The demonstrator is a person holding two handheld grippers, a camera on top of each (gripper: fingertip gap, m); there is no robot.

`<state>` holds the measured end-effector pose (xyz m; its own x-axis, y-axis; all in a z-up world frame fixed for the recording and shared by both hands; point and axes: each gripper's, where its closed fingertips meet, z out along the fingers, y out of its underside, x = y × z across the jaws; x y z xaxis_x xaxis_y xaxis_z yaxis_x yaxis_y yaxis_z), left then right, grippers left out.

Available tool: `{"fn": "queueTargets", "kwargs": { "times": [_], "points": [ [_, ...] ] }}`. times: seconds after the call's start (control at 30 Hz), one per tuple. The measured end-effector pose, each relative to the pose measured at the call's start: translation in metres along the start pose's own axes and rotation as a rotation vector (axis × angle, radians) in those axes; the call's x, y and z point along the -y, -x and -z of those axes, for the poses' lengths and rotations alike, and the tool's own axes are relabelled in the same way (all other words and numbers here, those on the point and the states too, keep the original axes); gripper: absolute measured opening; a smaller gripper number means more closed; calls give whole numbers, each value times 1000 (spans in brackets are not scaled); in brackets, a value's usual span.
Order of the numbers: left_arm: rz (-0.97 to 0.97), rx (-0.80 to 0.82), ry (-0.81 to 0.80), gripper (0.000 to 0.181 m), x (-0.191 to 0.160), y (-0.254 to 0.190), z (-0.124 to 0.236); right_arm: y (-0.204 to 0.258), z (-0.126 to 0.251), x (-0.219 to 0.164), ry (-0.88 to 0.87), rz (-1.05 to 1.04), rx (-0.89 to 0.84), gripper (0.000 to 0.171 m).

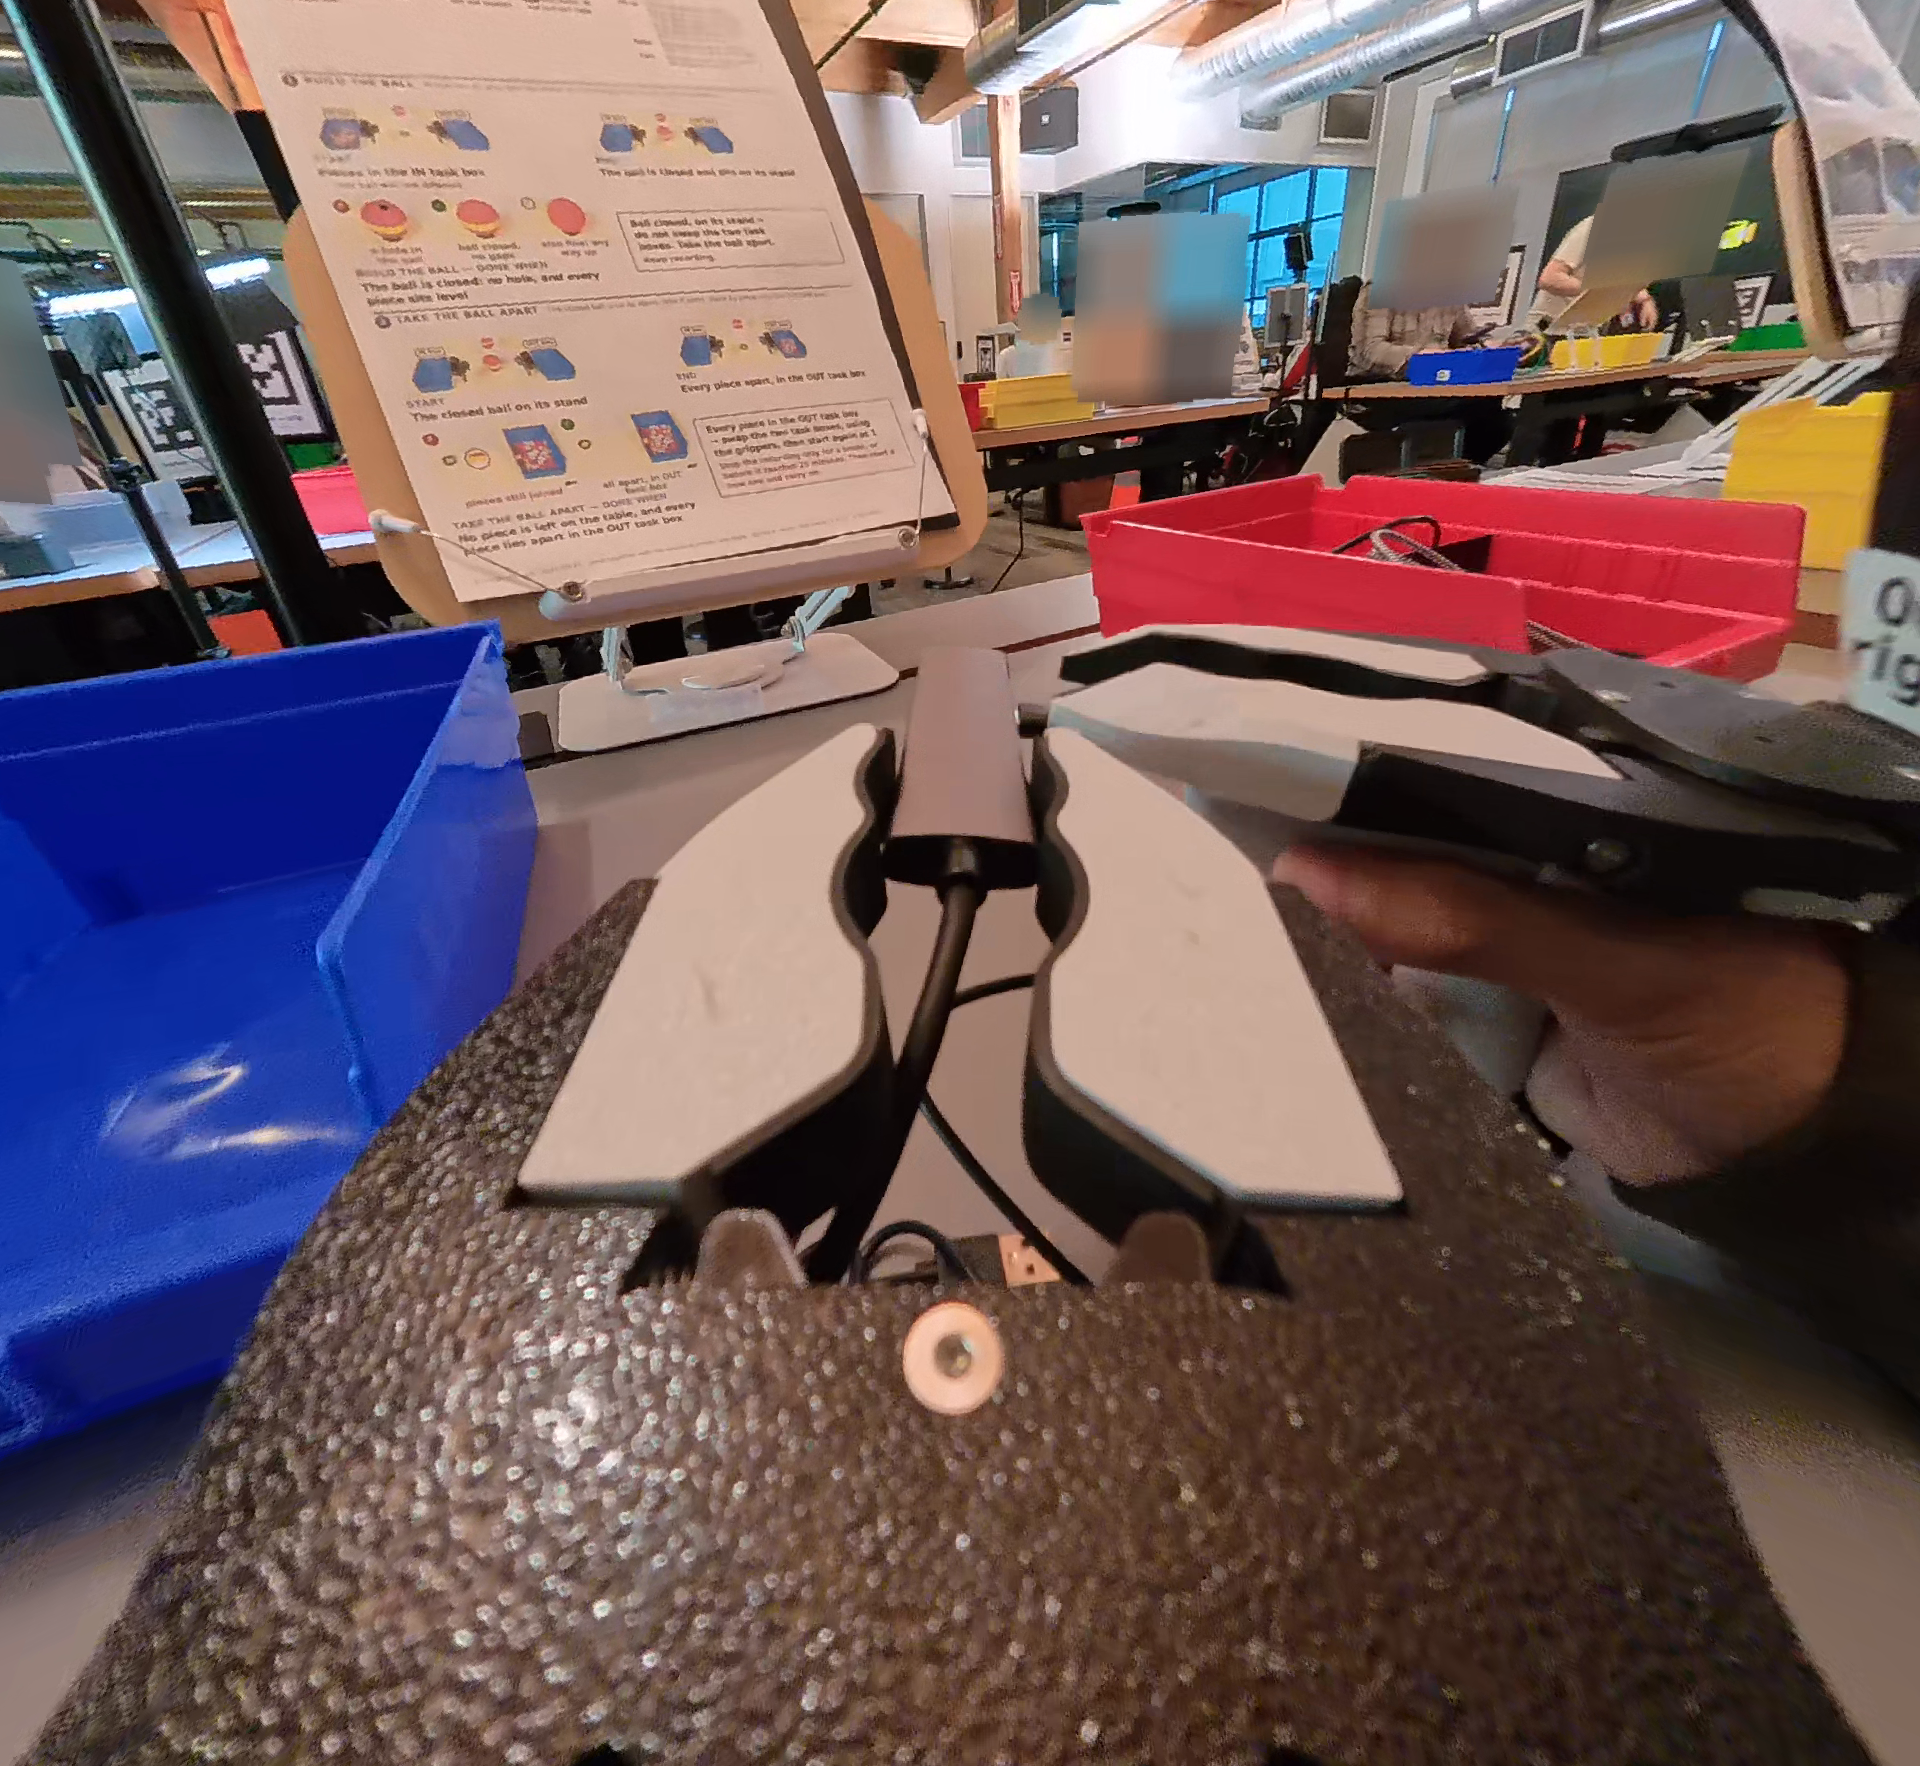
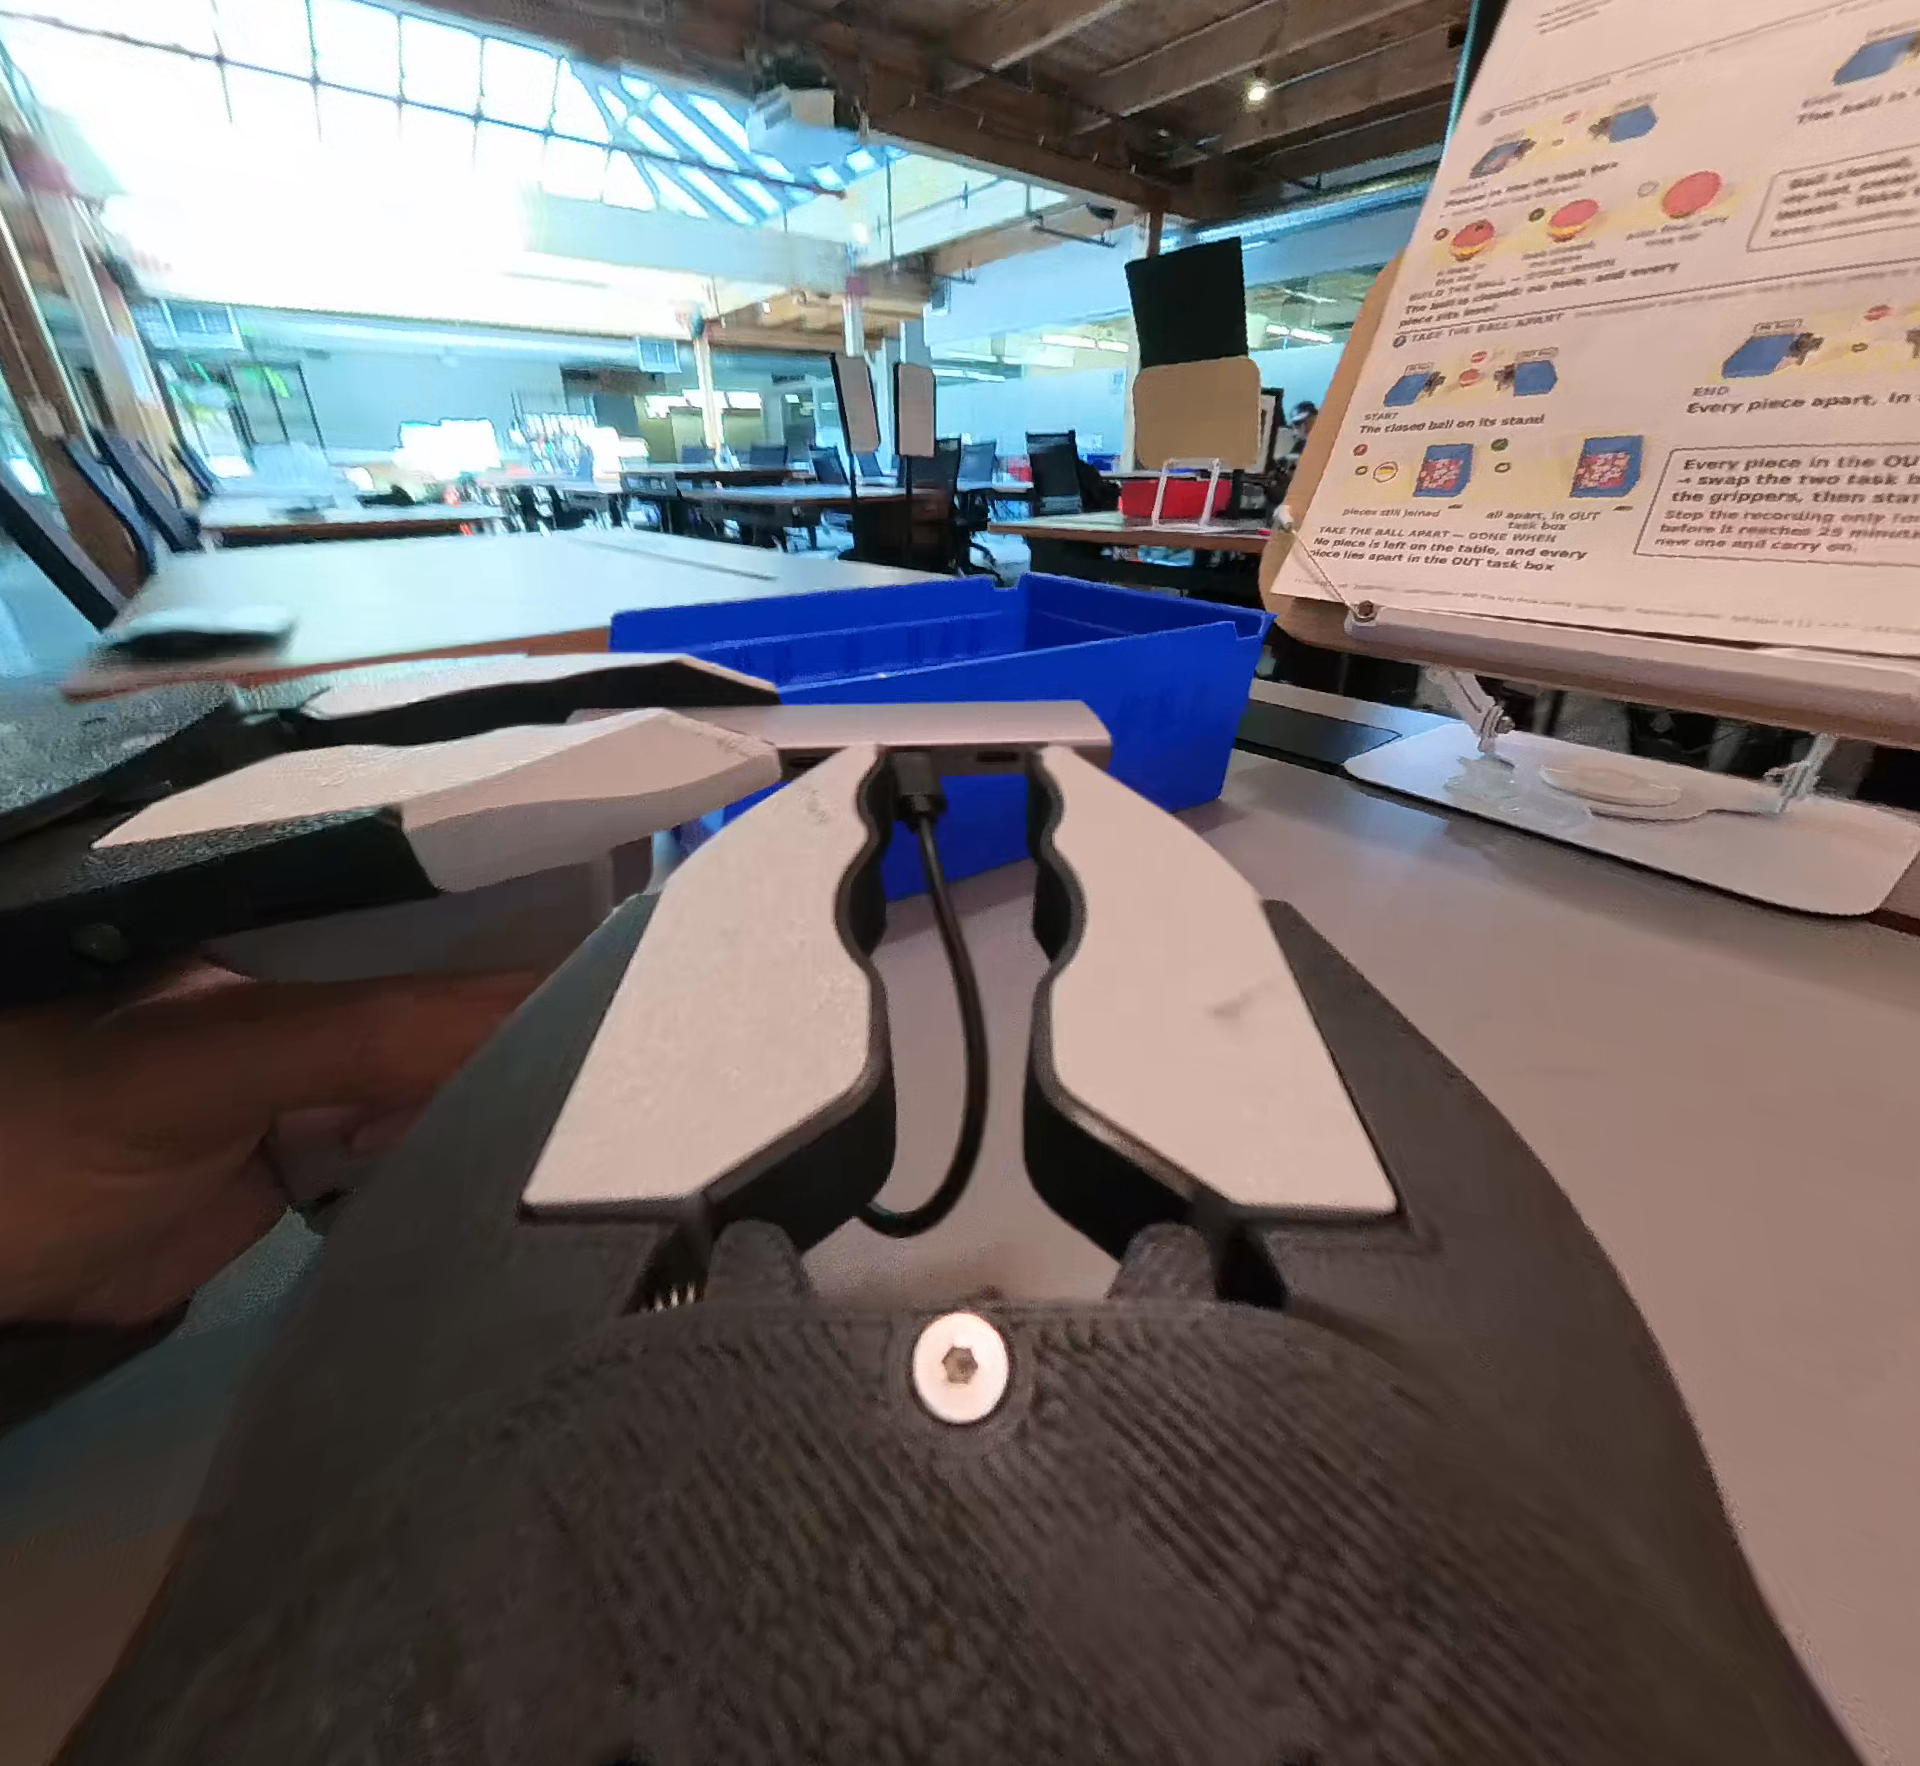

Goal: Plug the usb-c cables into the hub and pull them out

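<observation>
Left wrist view: my left tool [image 1: 961, 786] clamps the slim grey metal hub [image 1: 958, 740], rigid, sides grippable; right tool [image 2: 948, 781] pinches the thin black cable plug [image 2: 912, 786].

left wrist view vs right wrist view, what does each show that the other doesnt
Only the left wrist view shows the red bin with cables in it, the hub's own thick cable running back between the left gripper's jaws, and a loose connector.

Only the right wrist view shows the hub's port side, with a usb-c cable plugged in between the right gripper's jaws.

Both show the hub, both grippers, the blue bin and the instruction sheet on its stand.
</observation>
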<state>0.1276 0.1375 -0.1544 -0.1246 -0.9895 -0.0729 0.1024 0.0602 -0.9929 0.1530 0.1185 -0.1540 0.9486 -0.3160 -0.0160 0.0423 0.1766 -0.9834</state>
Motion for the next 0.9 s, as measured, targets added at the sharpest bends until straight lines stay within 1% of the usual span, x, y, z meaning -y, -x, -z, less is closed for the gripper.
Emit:
{"fn": "queueTargets", "kwargs": {
  "times": [0.03, 0.13, 0.17, 0.23, 0.27, 0.33, 0.37, 0.43, 0.47, 0.57, 0.73, 0.9],
  "points": [
    [-3, -9, -5, 25, 3, -1, 0, -1, 1, 2, -21, -45, 22, 29],
    [16, -46, -33, 25, 13, -6, 2, -3, 8, 16, -159, -245, 152, 31],
    [34, -49, -34, 25, 16, -4, 2, -7, 13, 23, -219, -305, 190, 29],
    [63, -99, -37, 25, 22, -3, 4, -18, 25, 38, -297, -365, 250, 28],
    [74, -156, -37, 24, 25, -6, 5, -22, 28, 37, -275, -348, 265, 28],
    [98, -296, -31, 24, 28, -14, 8, -12, 29, 20, -125, -316, 377, 44],
    [120, -367, -24, 24, 28, -18, 11, -3, 31, 17, -85, -332, 448, 48],
    [162, -464, -17, 24, 25, -20, 16, 3, 32, 19, -109, -335, 473, 48],
    [172, -483, -22, 24, 24, -19, 19, 4, 33, 20, -122, -317, 469, 47],
    [186, -546, -10, 24, 23, -19, 25, 14, 34, 20, -106, -316, 535, 43],
    [207, -627, 19, 24, 19, -25, 30, 15, 34, 22, -126, -342, 548, 31],
    [250, -663, 23, 24, 19, -27, 32, 18, 35, 23, -135, -342, 566, 28]
  ]
}}
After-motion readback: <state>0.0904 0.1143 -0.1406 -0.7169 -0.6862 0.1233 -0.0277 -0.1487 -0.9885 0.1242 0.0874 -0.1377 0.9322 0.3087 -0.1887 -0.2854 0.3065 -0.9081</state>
